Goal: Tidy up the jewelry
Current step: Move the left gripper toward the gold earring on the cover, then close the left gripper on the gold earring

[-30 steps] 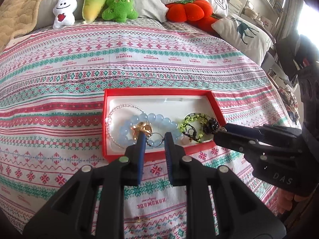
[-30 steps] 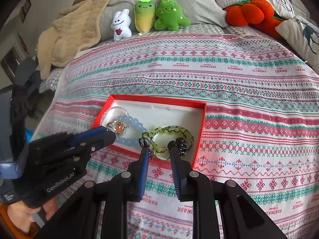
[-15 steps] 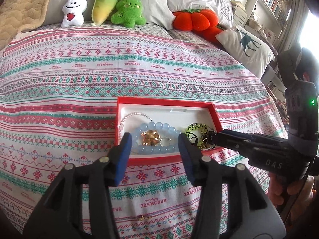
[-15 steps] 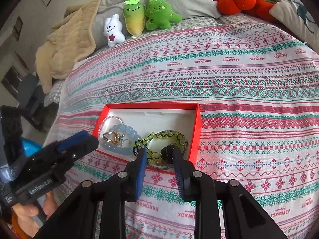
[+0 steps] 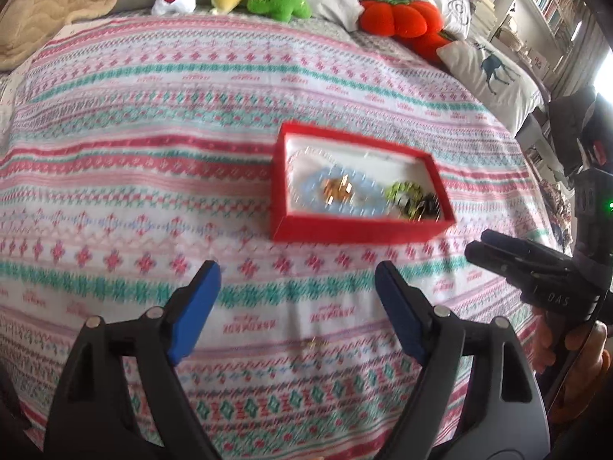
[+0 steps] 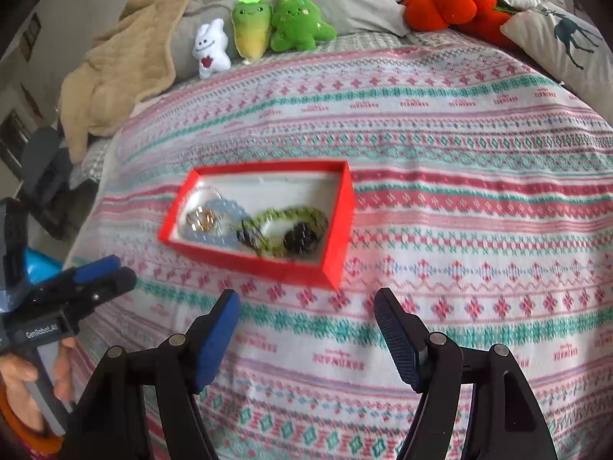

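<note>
A red jewelry box sits on the patterned bedspread and also shows in the right wrist view. Inside lie a pale blue bead bracelet, a gold piece, a green bead bracelet and a dark bead item. A small gold item lies on the spread in front of the box. My left gripper is open and empty, pulled back from the box. My right gripper is open and empty, also short of the box.
Plush toys, an orange pumpkin cushion, pillows and a beige blanket line the head of the bed. The bed edge drops off at the left in the right wrist view. The bedspread stretches around the box.
Both grippers have opened wide and drawn back from the box. The pieces they held over the box now lie inside it.
</note>
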Action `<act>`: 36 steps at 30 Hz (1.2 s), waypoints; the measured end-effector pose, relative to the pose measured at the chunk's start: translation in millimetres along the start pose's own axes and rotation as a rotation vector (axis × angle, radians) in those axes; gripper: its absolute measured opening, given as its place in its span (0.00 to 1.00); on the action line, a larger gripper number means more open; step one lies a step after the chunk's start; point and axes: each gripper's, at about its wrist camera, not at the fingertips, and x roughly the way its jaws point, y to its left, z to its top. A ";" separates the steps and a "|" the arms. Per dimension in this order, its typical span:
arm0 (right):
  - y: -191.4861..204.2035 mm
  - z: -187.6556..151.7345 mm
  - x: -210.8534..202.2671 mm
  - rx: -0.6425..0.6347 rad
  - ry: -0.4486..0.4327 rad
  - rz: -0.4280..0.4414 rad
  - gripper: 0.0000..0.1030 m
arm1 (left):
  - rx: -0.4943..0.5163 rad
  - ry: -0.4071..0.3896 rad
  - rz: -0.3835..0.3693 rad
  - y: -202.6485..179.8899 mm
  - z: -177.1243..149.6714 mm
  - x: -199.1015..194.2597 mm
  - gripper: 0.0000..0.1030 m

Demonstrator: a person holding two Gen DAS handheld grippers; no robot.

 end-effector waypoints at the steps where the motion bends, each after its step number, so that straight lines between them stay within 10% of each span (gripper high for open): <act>1: -0.2 -4.7 1.4 -0.002 0.012 -0.005 0.72 | -0.003 0.015 0.002 1.9 -6.0 1.0 0.81; 19: 2.0 -40.2 26.6 0.047 0.114 -0.084 0.72 | 0.133 0.122 -0.020 -9.0 -47.2 18.5 0.81; 36: 17.6 -51.8 51.3 -0.033 0.174 -0.104 0.72 | 0.189 0.174 0.008 -12.6 -47.7 39.7 0.48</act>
